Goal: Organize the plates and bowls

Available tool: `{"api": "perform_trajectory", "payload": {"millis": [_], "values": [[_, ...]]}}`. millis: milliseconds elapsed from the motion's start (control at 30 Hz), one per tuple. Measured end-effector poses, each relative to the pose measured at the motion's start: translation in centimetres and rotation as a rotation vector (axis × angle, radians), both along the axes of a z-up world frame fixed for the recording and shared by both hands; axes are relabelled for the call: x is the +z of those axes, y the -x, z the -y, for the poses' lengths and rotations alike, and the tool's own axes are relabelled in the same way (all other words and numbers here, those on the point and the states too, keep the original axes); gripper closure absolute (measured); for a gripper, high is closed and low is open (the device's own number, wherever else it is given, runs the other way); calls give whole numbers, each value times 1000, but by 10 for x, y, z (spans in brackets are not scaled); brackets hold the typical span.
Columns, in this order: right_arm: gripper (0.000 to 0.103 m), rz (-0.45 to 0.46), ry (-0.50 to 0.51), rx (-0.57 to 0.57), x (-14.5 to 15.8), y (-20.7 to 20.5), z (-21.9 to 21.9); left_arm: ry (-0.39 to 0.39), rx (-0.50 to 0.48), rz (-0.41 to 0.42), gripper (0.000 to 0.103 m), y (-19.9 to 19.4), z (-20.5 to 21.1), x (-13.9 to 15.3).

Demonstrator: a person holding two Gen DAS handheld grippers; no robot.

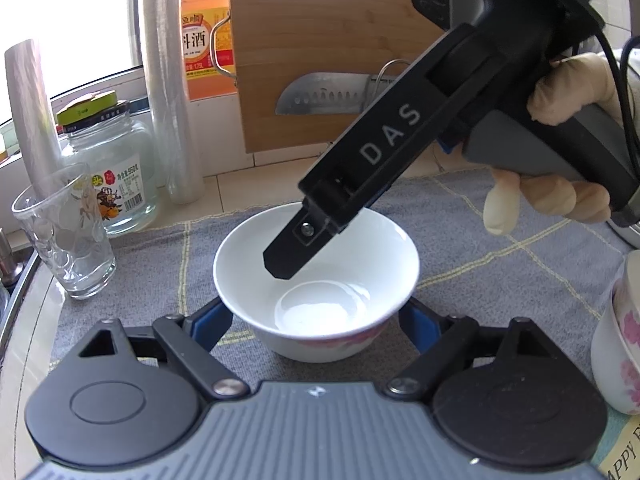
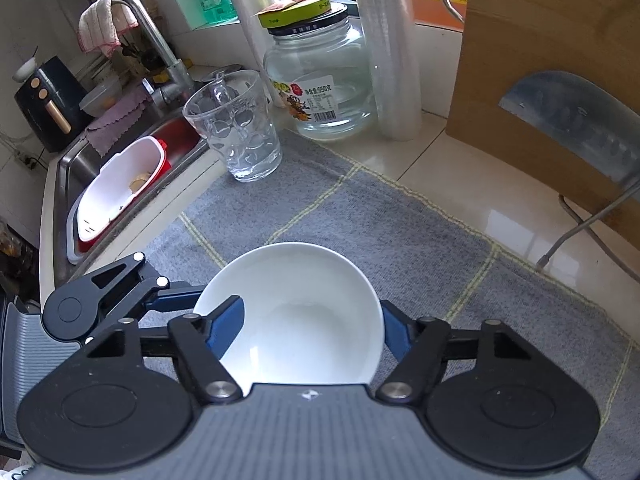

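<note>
A white bowl [image 1: 320, 276] [image 2: 304, 312] with a pink pattern outside stands on the grey checked cloth [image 1: 500, 264]. My left gripper [image 1: 314, 314] is shut on its lower body, a blue pad pressed against each side. One left finger [image 2: 176, 300] also shows at the bowl's left side in the right wrist view. My right gripper [image 2: 312, 308], held by a gloved hand [image 1: 560, 196], comes down from the upper right. It is shut on the bowl: one finger [image 1: 288, 252] reaches inside and the other finger [image 2: 396, 336] sits against the outside of the rim.
A floral white cup [image 1: 620, 340] stands at the right edge. A glass tumbler [image 2: 240, 128], a lidded glass jar [image 2: 320, 80] and plastic rolls line the back left. A bamboo board with a knife [image 1: 320, 96] leans behind. The sink [image 2: 120, 176] lies to the left.
</note>
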State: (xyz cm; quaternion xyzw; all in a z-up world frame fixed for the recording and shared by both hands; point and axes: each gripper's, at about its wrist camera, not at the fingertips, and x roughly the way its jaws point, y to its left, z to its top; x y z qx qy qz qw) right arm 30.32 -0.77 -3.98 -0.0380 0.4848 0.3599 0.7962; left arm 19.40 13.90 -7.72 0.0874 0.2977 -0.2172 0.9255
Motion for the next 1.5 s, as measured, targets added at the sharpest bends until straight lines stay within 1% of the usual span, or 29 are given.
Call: {"api": "perform_trajectory", "payload": {"millis": [233,467,567,833,1000,1167,1333,1500], "values": [[26,-2,4,-1,5,5,1,-18,-13,-8,14,0,2,5],[26,20,-11,-6,19,20,9,-14,-23,-8,14,12,5,24],[26,31,-22,-9,27,31,14,-18,-26,-1,14,21,8,32],[25,23,-76,-22,46,60,31,-27,-47,3,14,50,14,52],[25,30,-77,-20,55,79,40,-33,-56,8,14,70,22,61],[25,38,-80,-20,59,96,48,-26,-58,-4,14,86,28,67],[25,52,-84,-28,66,115,60,-35,-71,9,14,101,36,74],[25,66,-80,-45,73,134,75,-23,-97,19,13,115,46,83]]}}
